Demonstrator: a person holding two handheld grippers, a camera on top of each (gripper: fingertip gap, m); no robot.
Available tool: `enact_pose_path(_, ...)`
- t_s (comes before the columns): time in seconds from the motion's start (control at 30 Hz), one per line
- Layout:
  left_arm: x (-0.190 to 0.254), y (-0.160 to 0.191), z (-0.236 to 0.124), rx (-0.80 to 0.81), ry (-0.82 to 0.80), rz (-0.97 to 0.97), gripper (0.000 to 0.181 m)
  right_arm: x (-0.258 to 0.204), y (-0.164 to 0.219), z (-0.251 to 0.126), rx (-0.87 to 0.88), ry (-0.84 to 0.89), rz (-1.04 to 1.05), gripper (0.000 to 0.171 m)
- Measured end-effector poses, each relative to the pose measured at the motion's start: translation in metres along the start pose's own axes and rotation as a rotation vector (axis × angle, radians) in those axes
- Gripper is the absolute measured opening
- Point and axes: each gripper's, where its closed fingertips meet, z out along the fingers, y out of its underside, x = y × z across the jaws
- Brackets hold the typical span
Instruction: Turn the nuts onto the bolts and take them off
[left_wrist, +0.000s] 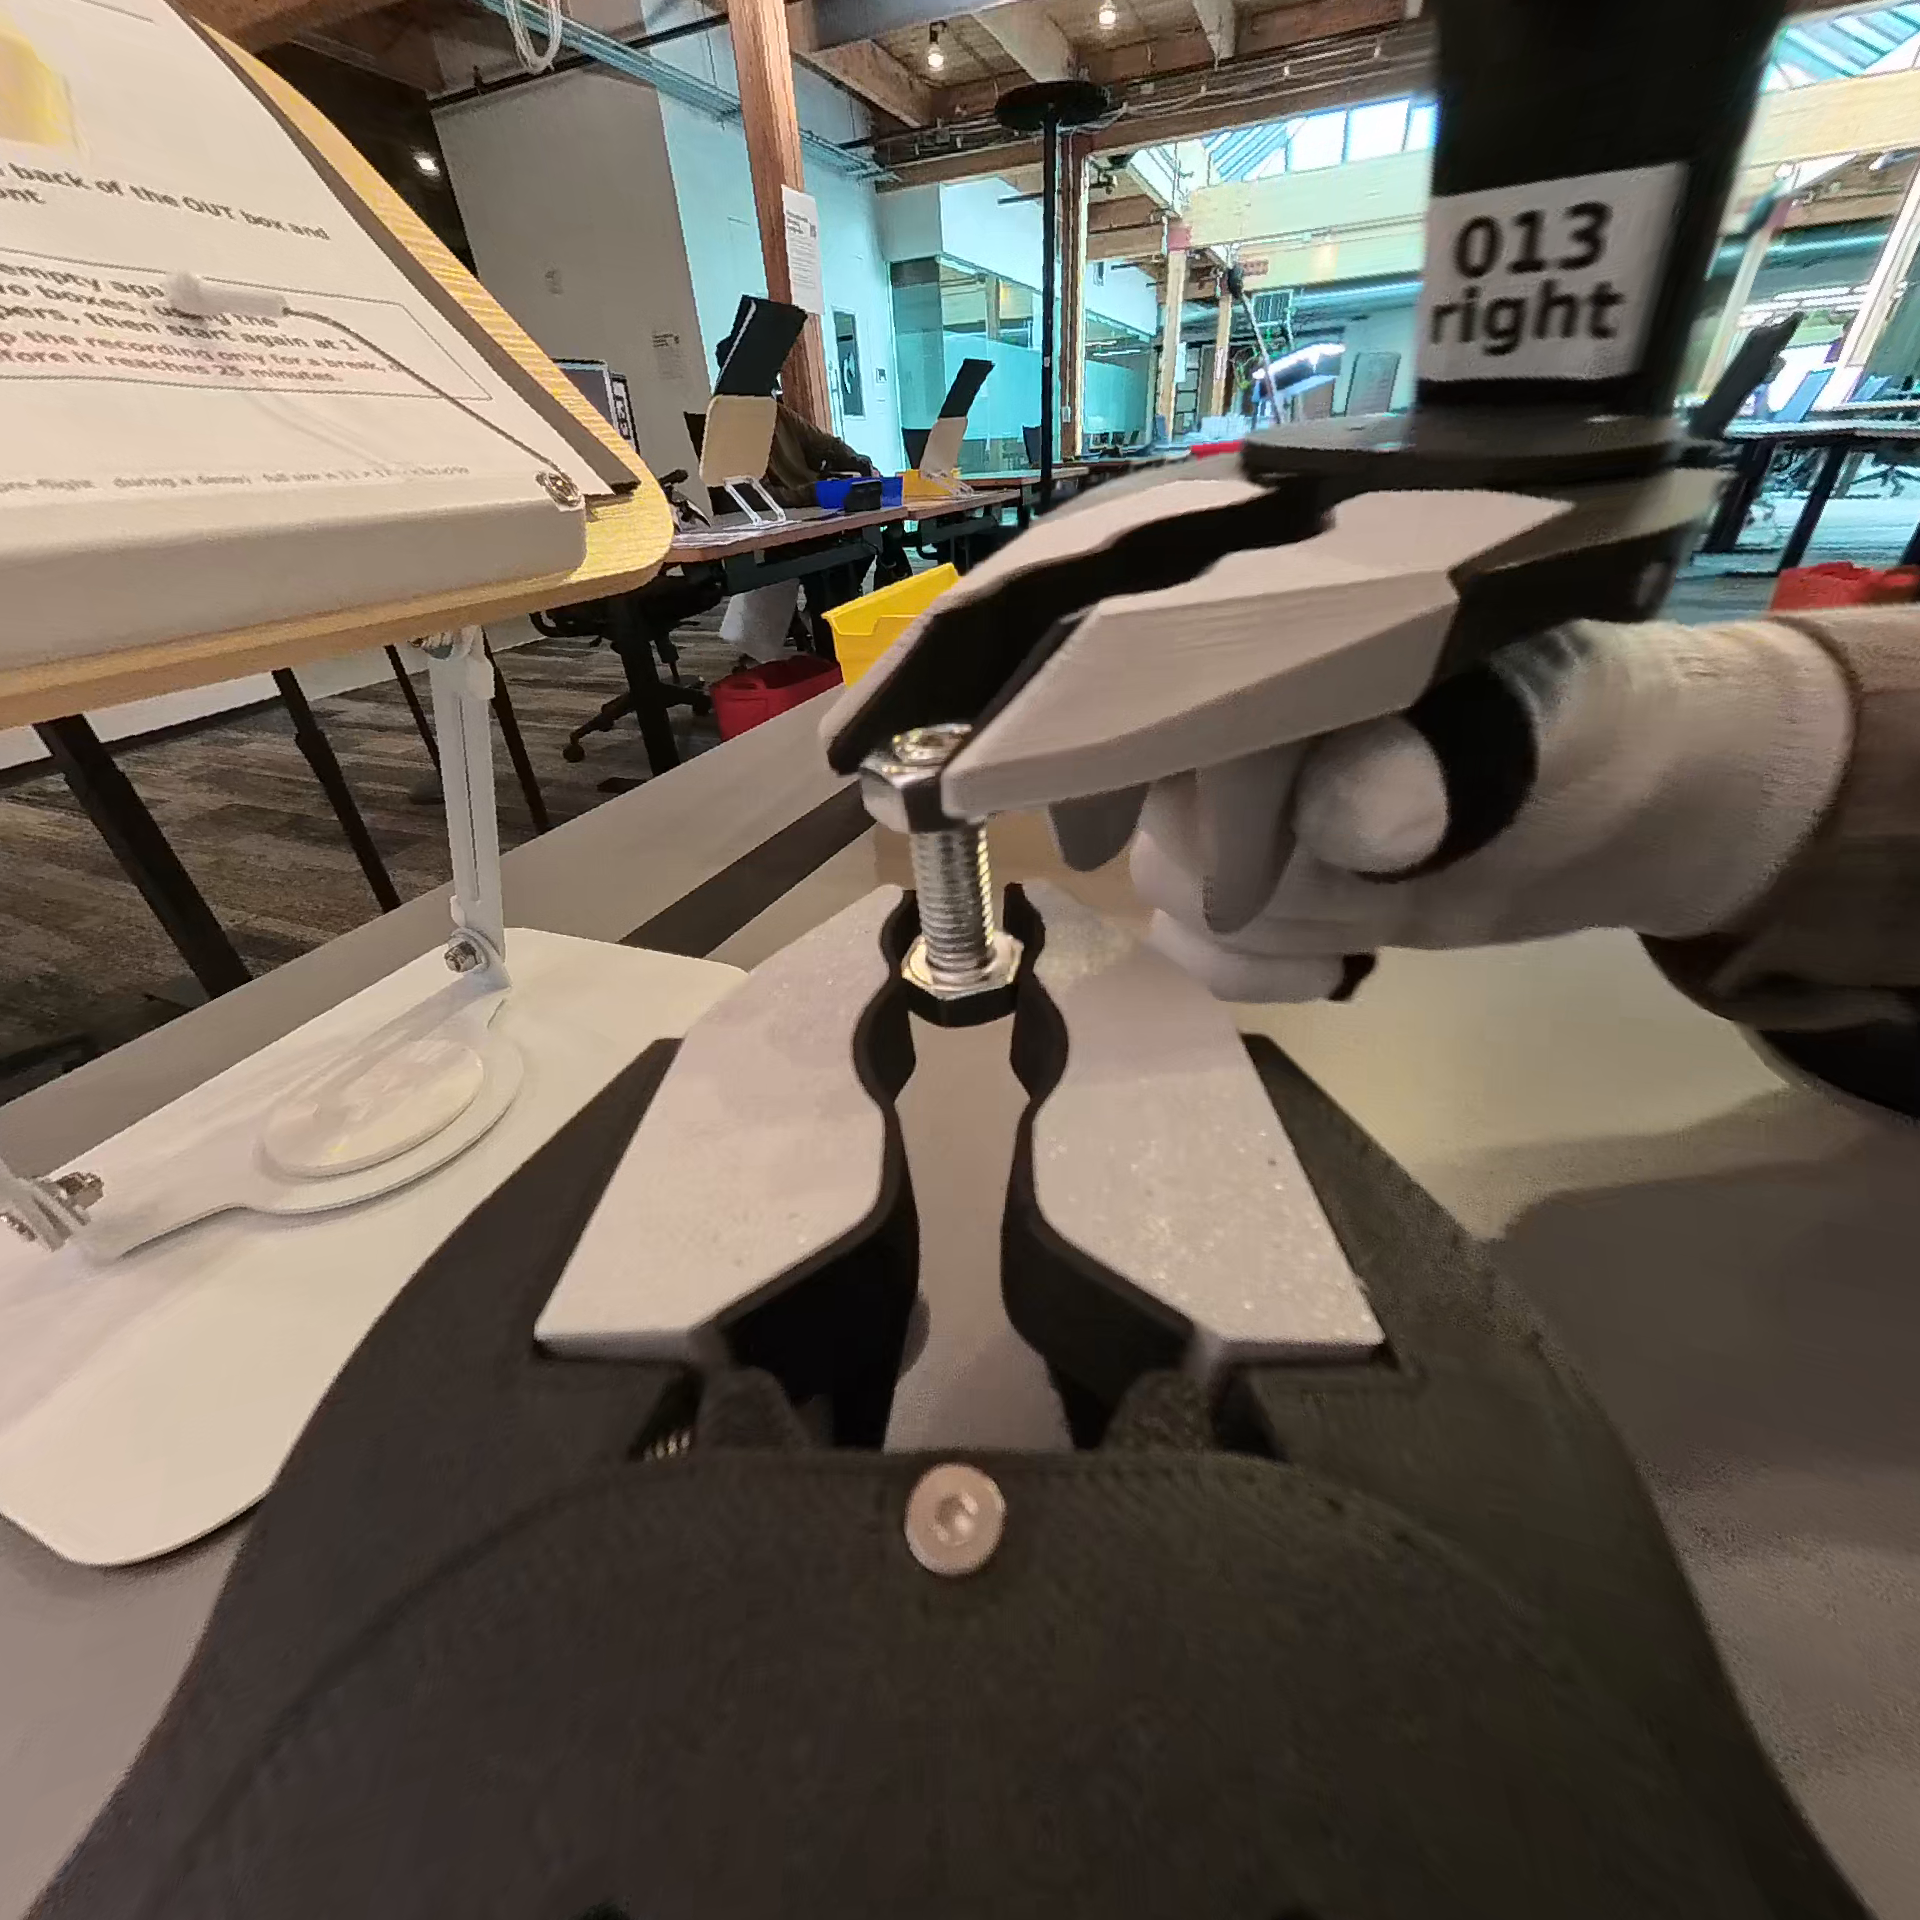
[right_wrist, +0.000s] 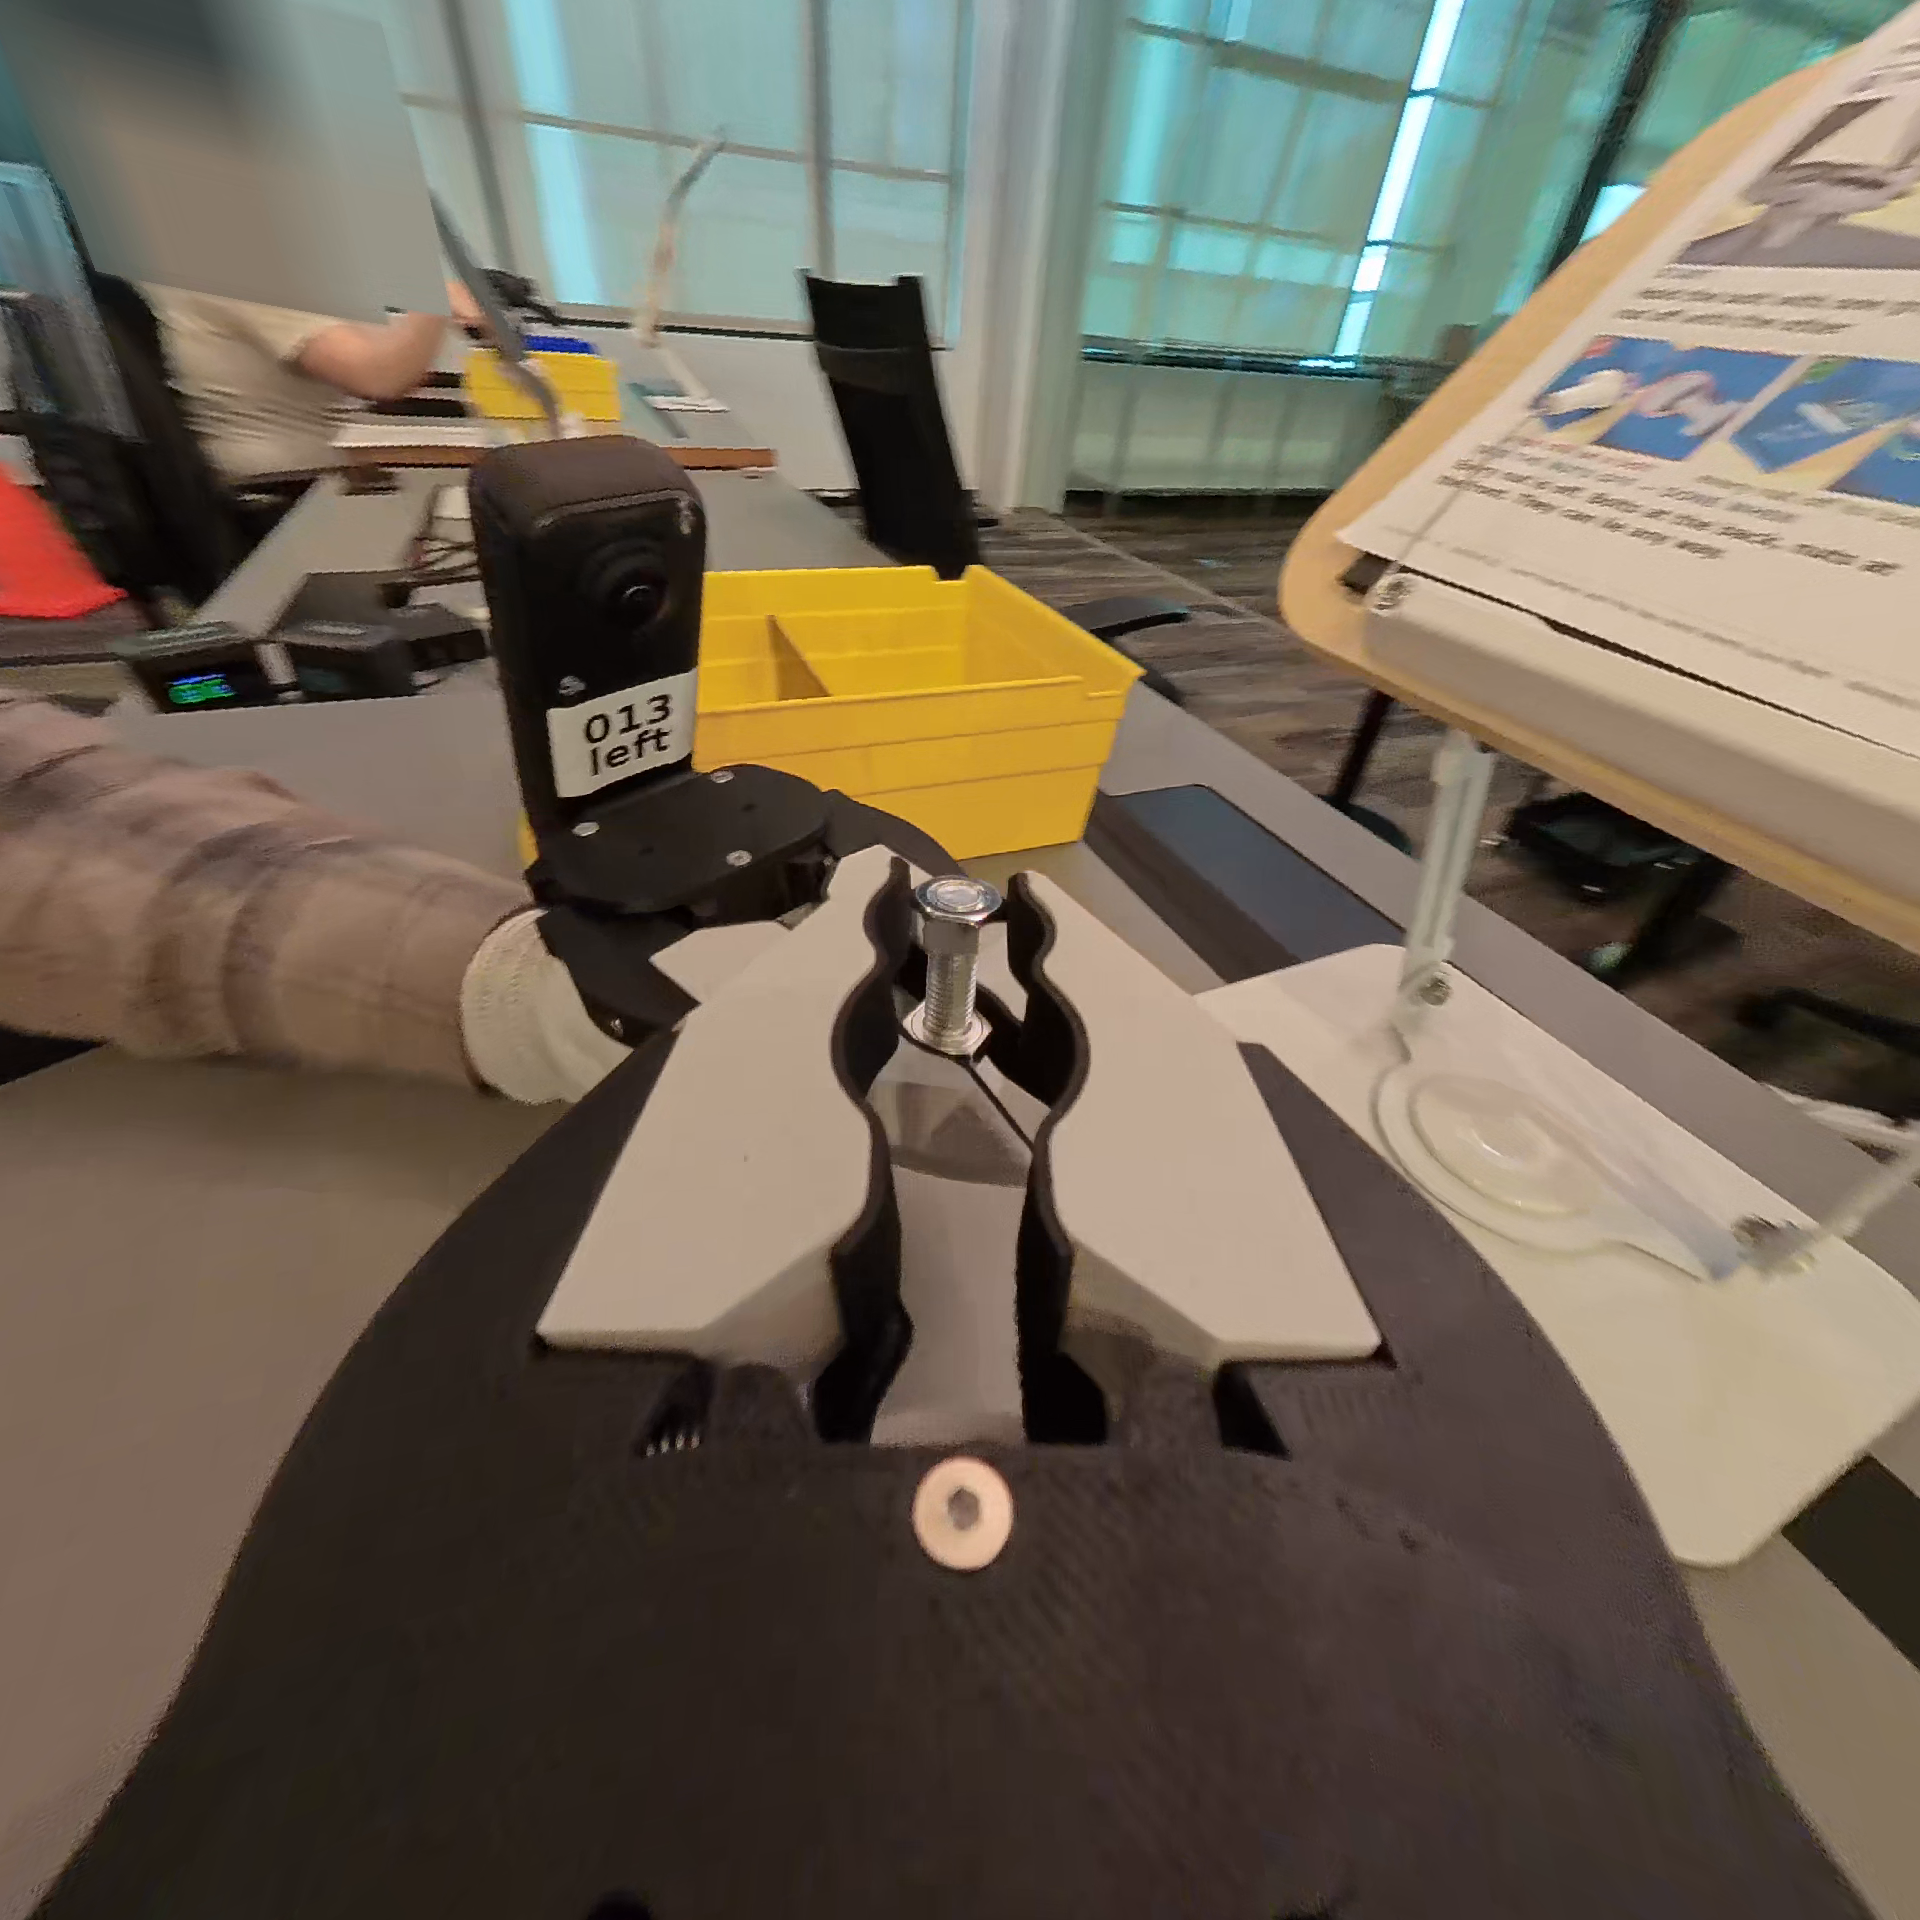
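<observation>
A silver bolt (left_wrist: 951, 883) stands upright with its hex head on top. A silver nut (left_wrist: 961, 977) sits low on its thread. My left gripper (left_wrist: 961, 966) is shut on the nut, its grey fingers (left_wrist: 758, 1122) on either side. My right gripper (left_wrist: 914, 774) comes in from the right, held by a white-gloved hand (left_wrist: 1507, 821), and is shut on the bolt's head. In the right wrist view my right gripper (right_wrist: 956, 904) clamps the head of the bolt (right_wrist: 949, 982). The nut (right_wrist: 940, 1034) lies below, held by the left gripper (right_wrist: 951, 1044), which reaches in from the left.
Both grippers are above a grey table (right_wrist: 208, 1299). A yellow divided bin (right_wrist: 935, 748) stands just behind the grippers. A tilted instruction board (left_wrist: 260, 416) on a white stand base (left_wrist: 312, 1195) is to the left of the left gripper; it also shows in the right wrist view (right_wrist: 1558, 1351). Spacing between my two grippers at the tips: around 5 cm.
</observation>
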Motion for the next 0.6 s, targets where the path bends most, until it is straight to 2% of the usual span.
enact_pose_path(0.37, 0.001, 0.002, 0.002, -0.015, -0.005, 0.02, 0.014, 0.012, 0.002, -0.007, 0.044, 0.574, 0.044, 0.016)
enact_pose_path(0.47, 0.001, 0.001, 0.001, -0.012, -0.005, 0.017, 0.014, 0.01, 0.001, -0.005, 0.035, 0.65, 0.016, 0.017)
enact_pose_path(0.6, 0.002, 0.0, 0.001, -0.005, 0.0, 0.022, 0.014, 0.009, -0.001, -0.006, 0.011, 0.65, 0.01, 0.017)
